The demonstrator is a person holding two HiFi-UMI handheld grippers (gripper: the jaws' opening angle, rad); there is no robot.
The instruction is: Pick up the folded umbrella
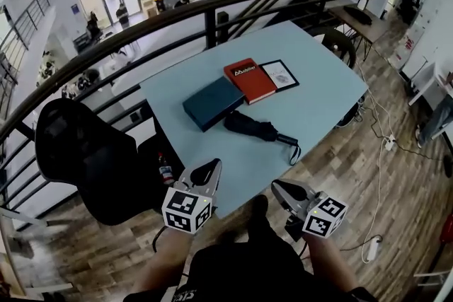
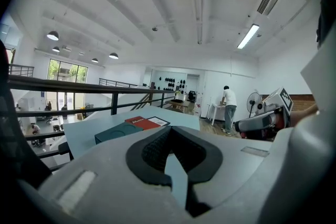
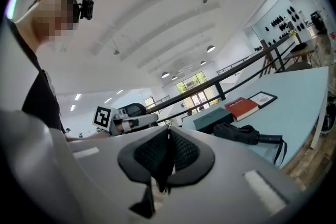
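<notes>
I hold my left gripper (image 1: 211, 167) and my right gripper (image 1: 277, 187) side by side over the wooden floor (image 1: 354, 173), just before the near edge of the light blue table (image 1: 318, 88). Both point toward 12 o'clock, at the table.

In the left gripper view my left fingers (image 2: 155, 152) are pressed together at the tips. Behind the tips only a thin wedge of the table top shows, and nothing is between them. In the right gripper view my right fingers (image 3: 181, 152) are also pressed together, with nothing between them.

The folded umbrella (image 1: 251, 127) is black and lies flat on the table, near the front edge, at about 12 o'clock from my two grippers and apart from both. Its handle end points toward 4 o'clock, and a thin strap (image 1: 294, 152) hangs there close to the table edge.

At 10 o'clock from the umbrella, just beside it, lies a dark teal book (image 1: 212, 102). At 12 o'clock from the umbrella lies a red book (image 1: 249, 79), and at 3 o'clock from the red book there is a small black-framed picture (image 1: 279, 74).

A black chair (image 1: 78, 152) stands at 9 o'clock from my left gripper. Behind the table runs a dark railing (image 1: 212, 7).
</notes>
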